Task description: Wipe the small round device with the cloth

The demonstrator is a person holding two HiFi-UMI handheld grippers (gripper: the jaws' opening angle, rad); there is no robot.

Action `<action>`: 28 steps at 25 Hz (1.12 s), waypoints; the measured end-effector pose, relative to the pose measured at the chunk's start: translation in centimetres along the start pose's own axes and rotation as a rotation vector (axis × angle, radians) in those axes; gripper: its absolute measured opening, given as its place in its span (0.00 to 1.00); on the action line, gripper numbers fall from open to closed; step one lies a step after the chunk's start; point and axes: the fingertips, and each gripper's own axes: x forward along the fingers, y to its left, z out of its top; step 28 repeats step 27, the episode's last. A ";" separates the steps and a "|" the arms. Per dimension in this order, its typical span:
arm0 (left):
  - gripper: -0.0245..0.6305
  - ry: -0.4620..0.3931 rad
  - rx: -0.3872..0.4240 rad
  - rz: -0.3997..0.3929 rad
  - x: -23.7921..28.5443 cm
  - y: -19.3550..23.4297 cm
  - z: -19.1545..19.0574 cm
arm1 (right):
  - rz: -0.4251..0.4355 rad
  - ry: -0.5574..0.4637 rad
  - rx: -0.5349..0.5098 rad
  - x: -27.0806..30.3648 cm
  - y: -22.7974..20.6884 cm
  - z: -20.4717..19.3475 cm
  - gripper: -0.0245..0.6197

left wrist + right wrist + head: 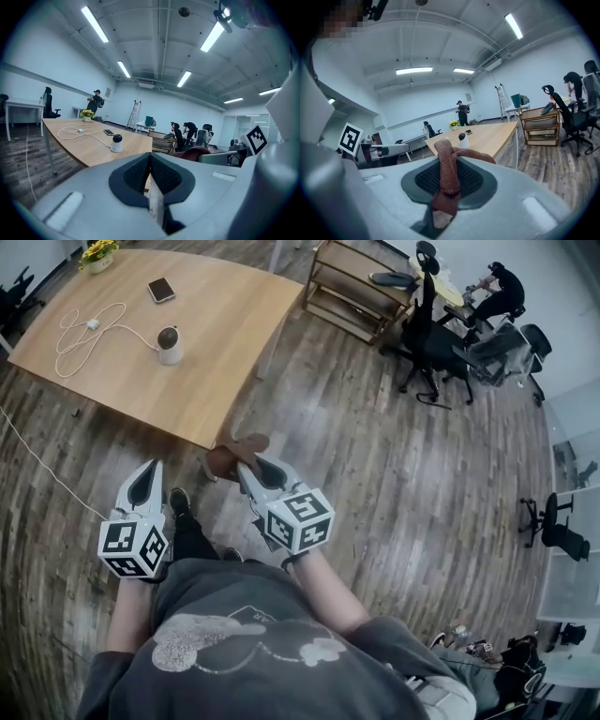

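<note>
The small round device (169, 344), white with a dark domed top, stands on the wooden table (225, 324); it also shows in the left gripper view as the device (116, 142) and in the right gripper view as the device (462, 139). My right gripper (246, 466) is shut on a brown cloth (232, 455), which sticks up between the pads as the cloth (448, 171). It hangs over the floor just off the table's near corner. My left gripper (145, 483) is shut with nothing in it, lower left of the table.
A white cable (80, 332) coils on the table beside the device, with a phone (161, 290) and a flower pot (98, 255) farther back. A wooden shelf cart (356, 287) and office chairs (436, 343) stand to the right. People work at far desks.
</note>
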 end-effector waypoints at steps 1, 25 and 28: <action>0.07 -0.006 0.001 0.001 -0.3 -0.3 0.2 | -0.001 0.002 -0.002 -0.2 0.0 -0.1 0.14; 0.07 -0.013 -0.068 0.041 -3.7 1.6 -0.9 | -0.074 0.035 -0.055 0.5 0.9 -0.5 0.13; 0.07 -0.017 -0.071 0.049 -4.0 2.1 -0.9 | -0.100 0.019 -0.048 0.6 0.7 -0.3 0.13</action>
